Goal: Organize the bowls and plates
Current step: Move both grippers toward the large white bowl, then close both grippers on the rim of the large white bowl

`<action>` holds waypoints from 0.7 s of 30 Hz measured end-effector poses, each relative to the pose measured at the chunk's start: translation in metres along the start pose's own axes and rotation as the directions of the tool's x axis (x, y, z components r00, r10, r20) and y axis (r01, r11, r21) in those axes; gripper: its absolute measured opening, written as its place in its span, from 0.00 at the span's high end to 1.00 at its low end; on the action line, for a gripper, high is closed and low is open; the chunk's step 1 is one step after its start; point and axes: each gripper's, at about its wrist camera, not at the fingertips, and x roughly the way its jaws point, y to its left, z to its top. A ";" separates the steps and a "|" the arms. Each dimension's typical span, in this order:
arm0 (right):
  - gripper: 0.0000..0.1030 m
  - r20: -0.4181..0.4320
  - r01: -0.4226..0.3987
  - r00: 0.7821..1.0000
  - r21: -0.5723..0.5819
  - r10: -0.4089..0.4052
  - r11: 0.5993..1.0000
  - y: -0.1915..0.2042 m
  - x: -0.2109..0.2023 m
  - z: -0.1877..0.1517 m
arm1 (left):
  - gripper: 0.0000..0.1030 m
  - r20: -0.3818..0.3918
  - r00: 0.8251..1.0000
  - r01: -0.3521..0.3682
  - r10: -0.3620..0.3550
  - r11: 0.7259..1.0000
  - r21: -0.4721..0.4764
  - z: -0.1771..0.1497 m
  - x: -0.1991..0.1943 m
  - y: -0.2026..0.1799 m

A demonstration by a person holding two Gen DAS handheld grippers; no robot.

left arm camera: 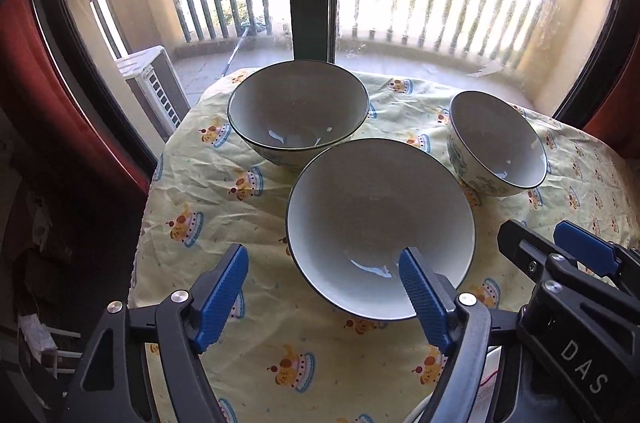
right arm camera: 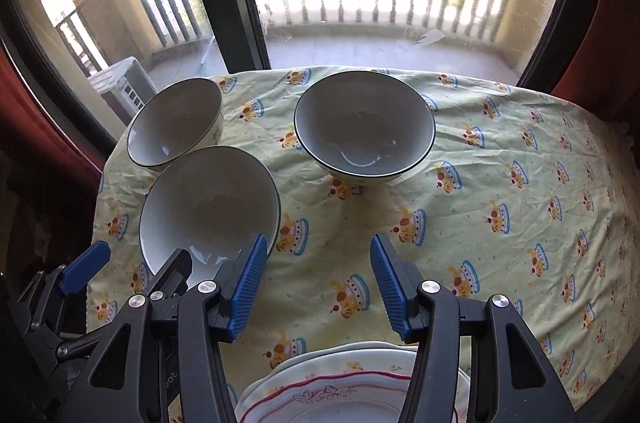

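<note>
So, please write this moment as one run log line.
left gripper: open, empty | right gripper: open, empty | bowls: three, unstacked | plates: stacked

- Three bowls stand on the tabletop, all white inside with a dark rim: a near bowl point(left arm camera: 380, 223), a far bowl point(left arm camera: 298, 111) just behind it, and a smaller bowl point(left arm camera: 498, 139) set apart to one side.
- One stack of plates point(right arm camera: 352, 387) shows at the bottom edge of the right wrist view; at least three rims can be told, the exact count cannot.
- One yellow cloth point(right arm camera: 480, 223) printed with cakes covers the tabletop.
- Two claws are in view: the left claw point(left arm camera: 324, 293) and the right claw point(right arm camera: 318, 287), each with two blue ribbed pads.
- One white slatted box point(left arm camera: 154, 85) sits outside on the balcony floor.
</note>
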 end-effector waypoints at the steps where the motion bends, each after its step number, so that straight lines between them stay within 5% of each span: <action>1: 0.44 0.002 0.000 1.000 -0.006 0.000 1.000 0.004 0.004 0.002 | 0.29 -0.007 1.000 0.001 -0.001 1.000 -0.004 0.003 0.005 0.002; 6: 0.48 -0.015 0.003 1.000 -0.010 -0.004 1.000 0.014 0.027 0.013 | 0.38 -0.030 1.000 0.001 -0.002 1.000 -0.018 0.010 0.025 0.004; 11: 0.55 -0.032 0.004 0.999 -0.014 -0.005 1.000 0.021 0.045 0.021 | 0.59 -0.043 0.999 0.024 -0.025 0.999 -0.022 0.015 0.040 0.004; 14: 0.70 -0.031 -0.002 1.000 -0.040 0.001 0.999 0.027 0.052 0.026 | 0.60 -0.040 0.999 0.015 -0.015 1.000 -0.016 0.018 0.045 0.002; 21: 0.76 -0.075 -0.031 0.997 0.003 0.031 1.000 0.028 0.068 0.031 | 0.70 -0.069 0.997 0.010 -0.013 0.999 -0.042 0.023 0.055 0.007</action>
